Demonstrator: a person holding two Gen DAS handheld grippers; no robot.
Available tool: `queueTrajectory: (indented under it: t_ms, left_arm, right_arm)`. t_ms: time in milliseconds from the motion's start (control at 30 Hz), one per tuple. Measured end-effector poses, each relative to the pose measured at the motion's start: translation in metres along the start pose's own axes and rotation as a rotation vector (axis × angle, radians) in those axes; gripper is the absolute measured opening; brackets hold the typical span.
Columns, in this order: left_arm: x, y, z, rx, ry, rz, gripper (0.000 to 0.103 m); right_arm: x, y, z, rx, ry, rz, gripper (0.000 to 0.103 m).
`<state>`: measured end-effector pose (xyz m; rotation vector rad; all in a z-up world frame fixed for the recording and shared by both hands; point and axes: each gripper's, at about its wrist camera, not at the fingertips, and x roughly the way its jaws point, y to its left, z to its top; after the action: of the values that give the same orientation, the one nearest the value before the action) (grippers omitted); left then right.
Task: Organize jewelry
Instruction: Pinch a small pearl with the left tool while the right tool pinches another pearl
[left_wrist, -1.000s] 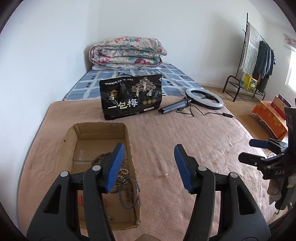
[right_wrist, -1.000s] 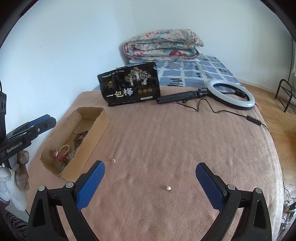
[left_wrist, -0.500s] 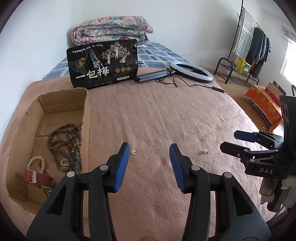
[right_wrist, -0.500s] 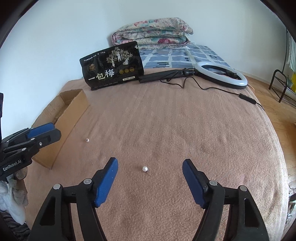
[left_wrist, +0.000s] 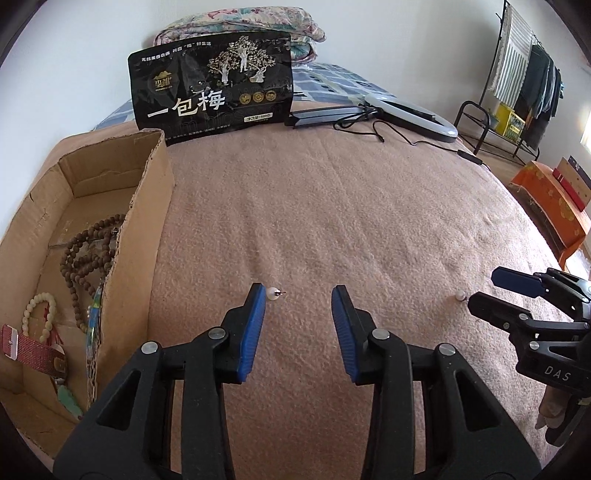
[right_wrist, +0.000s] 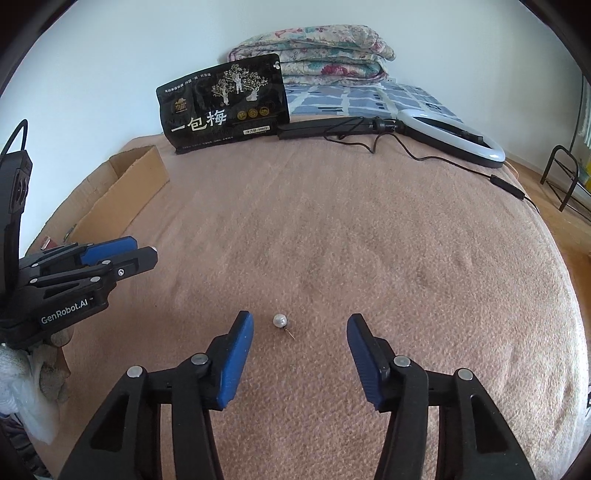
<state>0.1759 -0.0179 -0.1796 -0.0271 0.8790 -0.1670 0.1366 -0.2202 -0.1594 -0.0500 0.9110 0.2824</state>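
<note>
Two pearl stud earrings lie on the pink blanket. One pearl earring (left_wrist: 273, 294) sits just ahead of the left finger of my open left gripper (left_wrist: 298, 295). The other pearl earring (right_wrist: 280, 320) lies between the fingertips of my open right gripper (right_wrist: 300, 320), nearer its left finger; it also shows in the left wrist view (left_wrist: 460, 295) right by the right gripper (left_wrist: 498, 291). A cardboard box (left_wrist: 147, 206) at the left holds brown bead strings (left_wrist: 86, 254), a pale bead bracelet (left_wrist: 37, 306) and a red strap (left_wrist: 33, 349). Both grippers are empty.
A black snack bag (left_wrist: 212, 83) stands at the back beside the box. A ring light (right_wrist: 454, 136) with its cable lies at the back right. A folded quilt (right_wrist: 314, 55) lies behind. A clothes rack (left_wrist: 517, 81) stands off the bed to the right.
Both grippers have moved forward and down towards the blanket. Each pearl now lies close to its gripper's fingertips. The jaws stay open.
</note>
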Motion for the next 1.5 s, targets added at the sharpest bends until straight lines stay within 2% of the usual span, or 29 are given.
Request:
queueTrajectory:
  t_ms: [67, 167, 367, 467, 733, 933, 1000, 1167, 1500]
  left_arm:
    - [0.004, 0.005, 0.001, -0.007, 0.002, 0.009, 0.031]
    - [0.009, 0.011, 0.001, -0.024, 0.011, 0.005, 0.031]
    - [0.016, 0.009, -0.001, 0.003, 0.016, 0.002, 0.031]
    - [0.021, 0.008, -0.002, 0.002, 0.024, 0.003, 0.026]
    - [0.025, 0.009, -0.002, 0.012, 0.029, -0.013, 0.024]
    - [0.026, 0.008, -0.003, 0.014, 0.028, -0.021, 0.019]
    - [0.026, 0.008, -0.002, 0.014, 0.029, -0.023, 0.015]
    - [0.026, 0.007, -0.002, 0.020, 0.029, -0.021, 0.008]
    - [0.017, 0.004, -0.003, 0.027, 0.022, -0.030, 0.006]
  right_arm:
    - [0.003, -0.001, -0.001, 0.000, 0.004, 0.006, 0.052]
    - [0.005, -0.001, -0.002, -0.004, 0.003, 0.003, 0.051]
    - [0.010, -0.001, -0.005, -0.010, 0.009, 0.005, 0.049]
    - [0.012, 0.000, -0.005, -0.018, 0.011, 0.002, 0.049]
    - [0.015, 0.005, -0.003, -0.051, 0.019, -0.009, 0.045]
    - [0.020, 0.015, 0.001, -0.100, 0.028, -0.015, 0.032]
    - [0.020, 0.016, 0.001, -0.103, 0.027, -0.012, 0.022]
    - [0.020, 0.015, 0.001, -0.095, 0.027, -0.002, 0.008]
    - [0.005, 0.005, 0.002, -0.042, 0.002, 0.013, 0.006]
